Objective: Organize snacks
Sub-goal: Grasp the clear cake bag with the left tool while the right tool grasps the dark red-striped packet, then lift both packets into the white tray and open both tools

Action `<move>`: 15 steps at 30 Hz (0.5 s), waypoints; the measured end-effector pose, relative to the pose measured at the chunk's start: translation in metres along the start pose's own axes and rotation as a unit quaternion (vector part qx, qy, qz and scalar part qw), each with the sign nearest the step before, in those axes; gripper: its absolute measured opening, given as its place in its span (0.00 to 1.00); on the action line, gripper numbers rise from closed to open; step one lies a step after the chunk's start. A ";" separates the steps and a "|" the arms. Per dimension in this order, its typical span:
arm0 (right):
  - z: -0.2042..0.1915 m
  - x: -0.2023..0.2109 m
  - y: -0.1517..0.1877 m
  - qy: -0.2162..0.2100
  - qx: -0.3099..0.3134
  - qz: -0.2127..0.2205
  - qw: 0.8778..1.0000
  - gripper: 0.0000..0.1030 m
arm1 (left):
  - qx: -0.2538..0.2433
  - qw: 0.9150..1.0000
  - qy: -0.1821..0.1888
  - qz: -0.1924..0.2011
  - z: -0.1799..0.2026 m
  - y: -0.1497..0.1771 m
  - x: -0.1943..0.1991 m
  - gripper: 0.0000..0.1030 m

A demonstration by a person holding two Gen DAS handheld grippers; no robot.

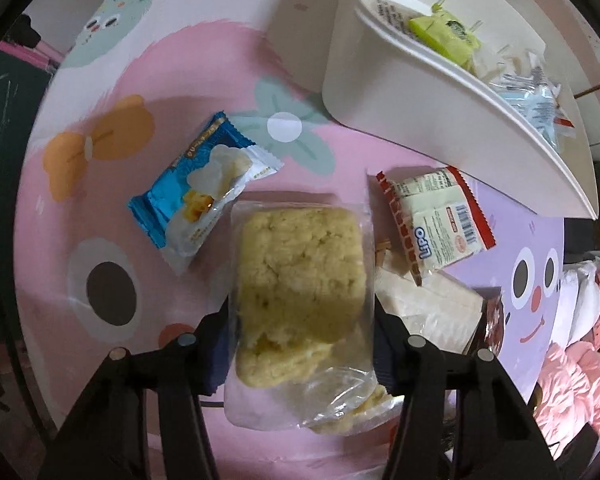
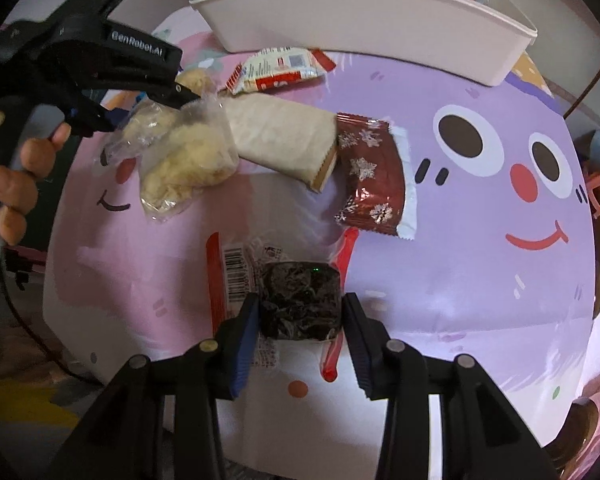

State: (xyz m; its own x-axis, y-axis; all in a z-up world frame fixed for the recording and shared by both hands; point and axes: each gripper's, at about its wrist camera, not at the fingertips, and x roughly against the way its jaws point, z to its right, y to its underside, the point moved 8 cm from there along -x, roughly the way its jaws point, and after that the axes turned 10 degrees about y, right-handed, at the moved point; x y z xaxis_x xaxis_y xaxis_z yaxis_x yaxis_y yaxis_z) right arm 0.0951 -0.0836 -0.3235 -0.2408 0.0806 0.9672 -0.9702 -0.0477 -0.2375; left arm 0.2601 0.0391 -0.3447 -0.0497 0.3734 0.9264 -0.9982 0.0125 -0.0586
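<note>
Pointing down at the table, my left gripper (image 1: 300, 340) is shut on a clear packet of crumbly yellow cake (image 1: 300, 276), with a pad pressed against each long side. The right wrist view shows that same yellow cake packet (image 2: 184, 156) at the upper left, crumpled under the black fingers that a hand (image 2: 16, 184) holds. My right gripper (image 2: 300, 320) is shut on a dark chocolate cake (image 2: 300, 300) in a clear wrapper with red ends, which lies on the cloth. A white basket (image 1: 400, 92) holding several snack packets stands at the table's far side.
Loose on the pink and purple cartoon tablecloth (image 2: 480, 280) lie a blue packet (image 1: 198, 188), a red-edged Lipo packet (image 1: 436, 220), a long white packet (image 2: 280, 140) and a brown snowflake packet (image 2: 372, 176). Pink bedding (image 1: 572, 360) lies beyond the table's edge.
</note>
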 end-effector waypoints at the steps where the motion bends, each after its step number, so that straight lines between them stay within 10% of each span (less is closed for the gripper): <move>1: 0.000 0.003 -0.001 -0.005 0.001 0.004 1.000 0.40 | -0.003 1.000 0.000 0.002 -0.001 0.003 0.004 0.53; 15: 0.010 0.049 -0.033 -0.028 0.024 0.055 0.998 0.40 | -0.067 0.997 0.016 0.034 0.017 0.055 0.081 0.53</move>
State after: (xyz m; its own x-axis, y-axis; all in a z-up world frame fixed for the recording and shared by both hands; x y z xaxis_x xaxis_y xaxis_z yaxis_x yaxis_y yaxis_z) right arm 0.1160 -0.0879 -0.2675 -0.3430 0.0158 0.9392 -0.9351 -0.1009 -0.3398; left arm 0.2002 0.0540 -0.2665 -0.1146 0.4077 0.9059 -0.9788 0.1094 -0.1731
